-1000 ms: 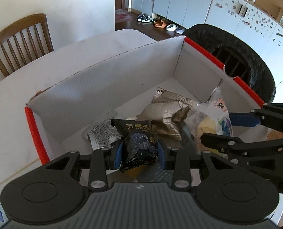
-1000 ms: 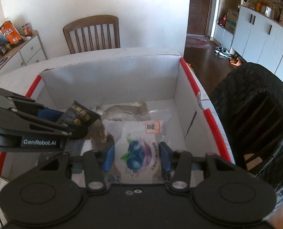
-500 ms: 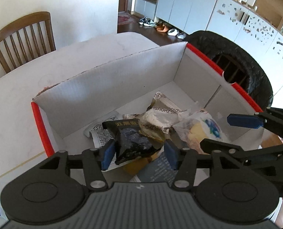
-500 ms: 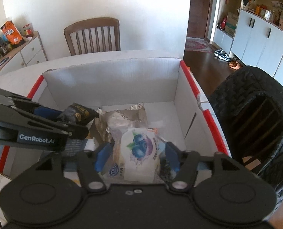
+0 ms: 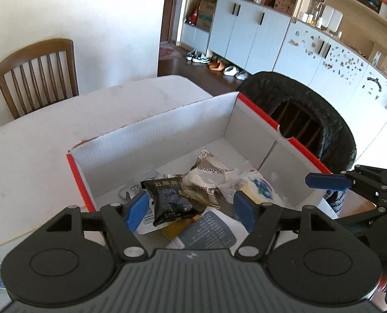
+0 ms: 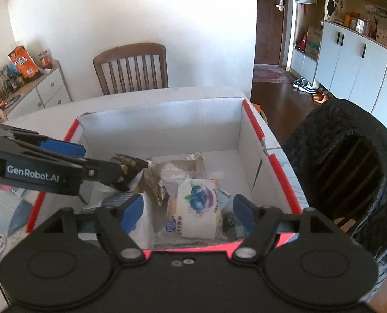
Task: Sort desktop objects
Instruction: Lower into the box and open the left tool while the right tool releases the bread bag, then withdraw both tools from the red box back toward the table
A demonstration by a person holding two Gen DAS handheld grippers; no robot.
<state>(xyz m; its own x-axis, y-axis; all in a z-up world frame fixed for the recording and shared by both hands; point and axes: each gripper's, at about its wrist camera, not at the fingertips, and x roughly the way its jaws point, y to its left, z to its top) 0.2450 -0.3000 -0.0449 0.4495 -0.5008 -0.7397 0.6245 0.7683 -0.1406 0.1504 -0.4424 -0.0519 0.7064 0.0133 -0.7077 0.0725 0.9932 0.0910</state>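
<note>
Box: the white corrugated cardboard box with red edges (image 5: 151,140) sits on the pale tabletop (image 5: 31,161), and both my claws hover above its near end.
My left claw (image 5: 191,208): jaws opening, blue pads well apart, gripping nothing; the black glossy snack packet with gold lettering (image 5: 168,199) lies in the box below the gap, just beside the left pad, and I cannot tell whether it brushes it.
My right claw (image 6: 187,212): jaws opening, pads clear of everything; the white pouch printed with blueberries (image 6: 198,208) lies loose in the box between and beneath them.
Other contents: a crumpled silver-gold foil wrapper (image 6: 175,174) lies between the 2 packets, and a dark blue printed leaflet (image 5: 206,232) lies at the near wall.
Surroundings: a brown wooden slat-back chair (image 6: 131,67) stands past the table; a black quilted seat back (image 6: 350,167) stands to the box's right.
</note>
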